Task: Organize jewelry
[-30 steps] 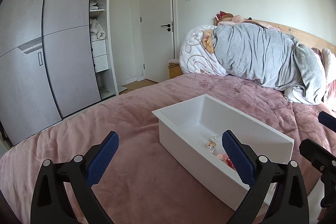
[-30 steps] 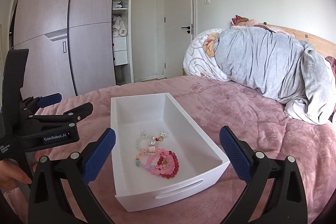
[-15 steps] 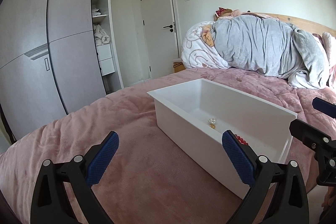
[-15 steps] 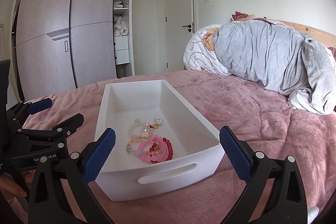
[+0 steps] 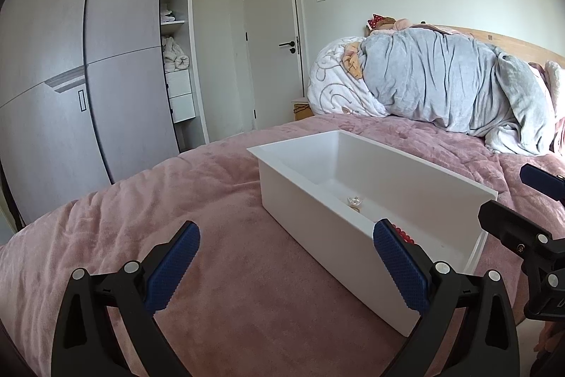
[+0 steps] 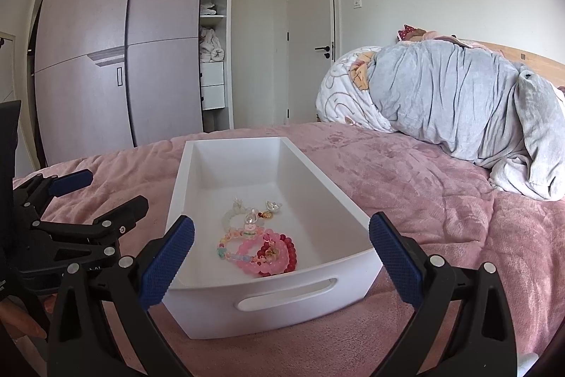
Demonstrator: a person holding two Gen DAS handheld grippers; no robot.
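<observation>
Item one: white box (image 6: 268, 302), smooth hard plastic, rectangular, open-topped, with a slot handle cut in its near end wall; it rests on the pink plush blanket (image 6: 423, 200) of the bed.

Item two: jewelry, heaped on the box floor at the near end. I count a glossy pink bead bracelet (image 6: 252, 258), a dark red bead bracelet (image 6: 287, 249) touching it, a pale frosted bracelet (image 6: 229, 218) and small clear charms (image 6: 272, 204) farther in.

Item three: my right gripper (image 6: 281, 257), blue ribbed pads, fingers spread wide, empty, at the box's near end.

Item four: my left gripper (image 5: 286, 267), same build, fingers wide apart, empty, left of the box.
</observation>
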